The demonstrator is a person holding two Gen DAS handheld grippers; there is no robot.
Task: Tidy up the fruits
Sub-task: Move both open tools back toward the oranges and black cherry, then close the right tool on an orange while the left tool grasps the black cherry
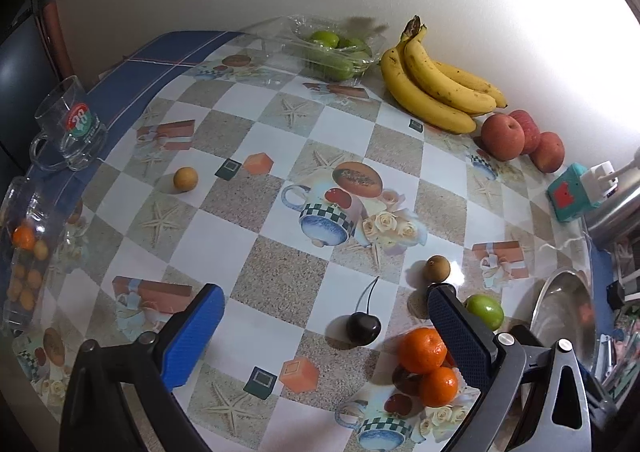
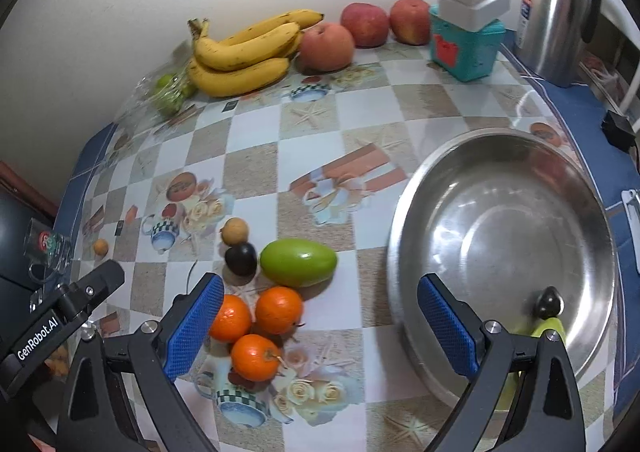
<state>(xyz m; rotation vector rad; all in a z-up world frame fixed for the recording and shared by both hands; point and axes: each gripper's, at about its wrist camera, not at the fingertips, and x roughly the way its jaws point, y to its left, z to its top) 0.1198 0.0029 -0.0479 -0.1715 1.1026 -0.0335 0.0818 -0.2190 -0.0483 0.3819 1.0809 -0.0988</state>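
Observation:
In the left wrist view my left gripper [image 1: 326, 294] hangs open over the table with nothing between its pads. A dark cherry [image 1: 363, 326] with a stem lies just inside its right finger. Beyond that finger lie tangerines [image 1: 422, 350], a green fruit [image 1: 484, 310] and a brown longan [image 1: 437, 268]. My right gripper [image 2: 320, 284] is open and empty above the table. Three tangerines [image 2: 279, 310] sit at its left pad, with the green fruit [image 2: 298, 262], a dark fruit [image 2: 241, 258] and the longan [image 2: 235, 231] behind them. A steel bowl [image 2: 400, 236] stands on the right.
Bananas [image 2: 240, 60], three apples [image 2: 326, 46] and a plastic tray of green fruits [image 1: 336, 52] line the back wall. A teal box [image 2: 466, 48] and steel flask [image 2: 560, 8] stand back right. A glass mug [image 1: 72, 124] and a small yellow fruit [image 1: 185, 179] are left.

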